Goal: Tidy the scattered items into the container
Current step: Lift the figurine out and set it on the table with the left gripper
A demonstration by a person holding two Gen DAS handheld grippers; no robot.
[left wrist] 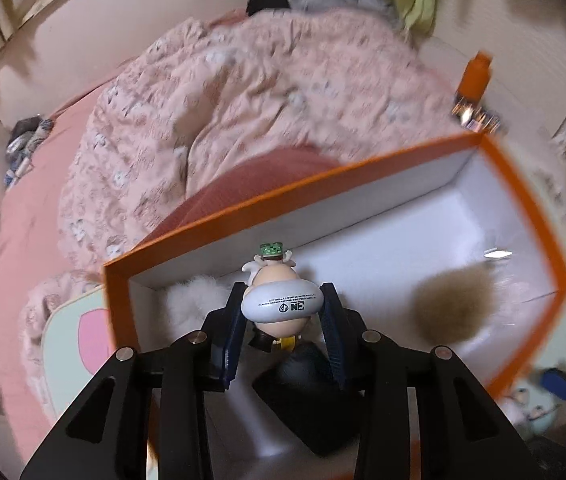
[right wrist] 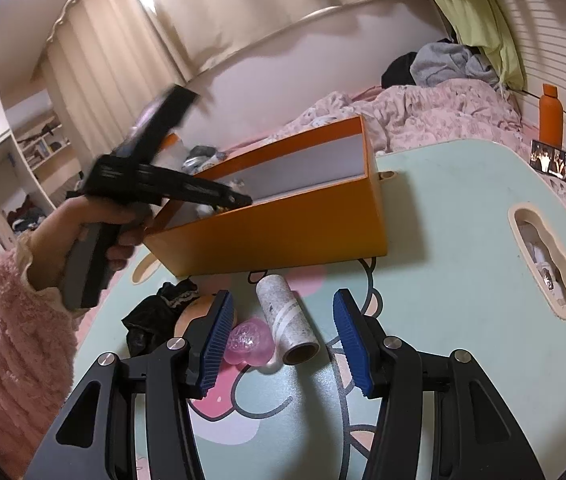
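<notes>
My left gripper (left wrist: 283, 290) is shut on a small cartoon figurine (left wrist: 279, 306), its pads pressing the white oval base. It hangs over the open orange box (left wrist: 283, 200). On the box's white floor lie a white fluffy ball (left wrist: 191, 300), a brown pompom (left wrist: 455, 304) and a dark object (left wrist: 315, 400). In the right wrist view the left gripper's tips (right wrist: 243, 200) reach into the orange box (right wrist: 283, 232). My right gripper (right wrist: 283, 294) is open above the table, with a speckled paper roll (right wrist: 287, 320) and a pink heart-shaped item (right wrist: 249, 342) below it. Black lace fabric (right wrist: 155, 316) lies to the left.
The box stands on a mint-green table (right wrist: 443, 208) with a cartoon print and a cut-out slot (right wrist: 547, 264). An orange bottle (right wrist: 551, 114) and a dark photo card (right wrist: 557, 162) stand at the far right edge. A bed with a pink quilt (left wrist: 263, 92) lies behind.
</notes>
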